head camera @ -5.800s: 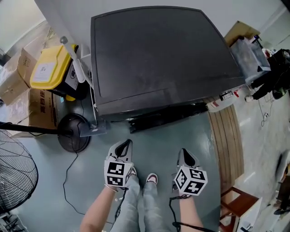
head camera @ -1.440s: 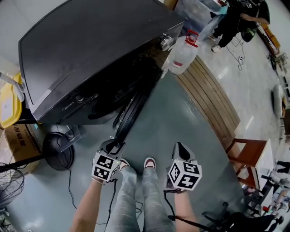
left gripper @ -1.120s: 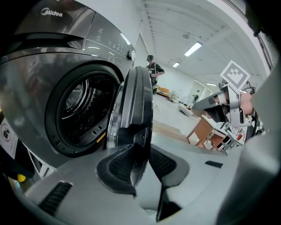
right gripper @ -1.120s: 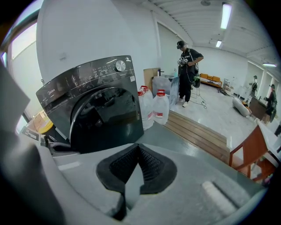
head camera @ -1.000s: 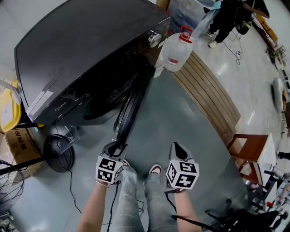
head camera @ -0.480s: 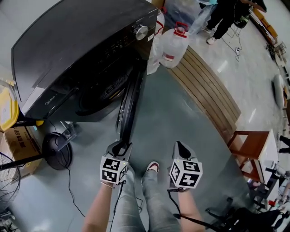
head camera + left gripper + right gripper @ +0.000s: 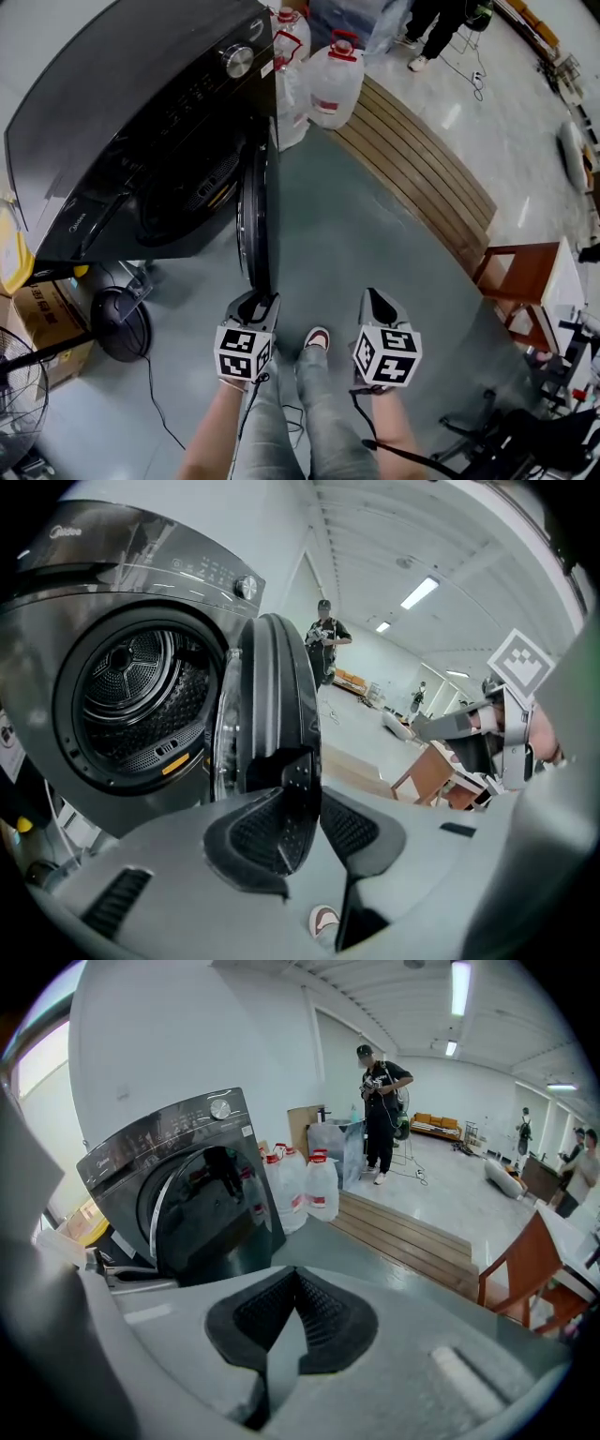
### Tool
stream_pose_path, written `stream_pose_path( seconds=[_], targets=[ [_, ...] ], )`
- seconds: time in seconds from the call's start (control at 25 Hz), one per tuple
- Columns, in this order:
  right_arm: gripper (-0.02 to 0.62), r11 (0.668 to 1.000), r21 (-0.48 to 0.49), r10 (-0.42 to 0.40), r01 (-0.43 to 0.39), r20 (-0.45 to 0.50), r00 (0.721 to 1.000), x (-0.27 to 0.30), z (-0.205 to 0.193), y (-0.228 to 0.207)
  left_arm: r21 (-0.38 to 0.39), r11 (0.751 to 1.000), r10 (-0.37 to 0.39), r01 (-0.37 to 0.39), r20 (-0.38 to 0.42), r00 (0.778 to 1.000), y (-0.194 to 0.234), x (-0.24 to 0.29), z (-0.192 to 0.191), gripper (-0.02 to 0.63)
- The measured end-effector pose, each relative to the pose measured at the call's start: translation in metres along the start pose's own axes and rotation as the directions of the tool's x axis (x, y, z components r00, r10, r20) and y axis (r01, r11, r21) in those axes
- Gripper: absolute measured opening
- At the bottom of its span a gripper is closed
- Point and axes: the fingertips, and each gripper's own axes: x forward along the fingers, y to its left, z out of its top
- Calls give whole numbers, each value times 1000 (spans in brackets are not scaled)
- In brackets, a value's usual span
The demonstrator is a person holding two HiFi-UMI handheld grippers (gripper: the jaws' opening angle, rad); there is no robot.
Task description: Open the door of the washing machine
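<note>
- Clear water jugs (image 7: 335, 82) with red caps stand close together on the floor at twelve o'clock in the head view.
- A slatted wooden platform (image 7: 422, 178) runs from one o'clock towards three, just beside the jugs.
- A wooden chair (image 7: 520, 281) stands at four o'clock, near the platform's lower end.
- A round black fan base (image 7: 122, 323) sits at eight o'clock, with a wire fan cage (image 7: 19, 394) at the picture's left edge below it.
- A cardboard box (image 7: 42, 314) lies at nine o'clock, just beside the base.
- In the right gripper view a person in dark clothes (image 7: 380, 1115) stands at twelve o'clock, beyond the jugs, with an orange sofa (image 7: 441, 1127) farther back at one o'clock.
</note>
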Motion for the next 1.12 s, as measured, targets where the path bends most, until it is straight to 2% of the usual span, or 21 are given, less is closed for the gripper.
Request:
stream_pose_path(
  seconds=[0.36, 0.84, 1.12],
  targets=[
    [5, 993, 101, -64, 63, 13, 998, -15, -13, -48, 6, 999, 32, -31, -40, 999, -34, 21, 4, 117],
    [6, 977, 159, -141, 138, 7, 990, -34, -29, -118, 15, 999, 29, -29, -28, 999, -77, 53, 17, 117],
    [6, 962, 203, -192, 184, 18, 981, -49, -28, -160, 11, 1000, 28, -28, -54, 998, -100, 72, 25, 120]
  ],
)
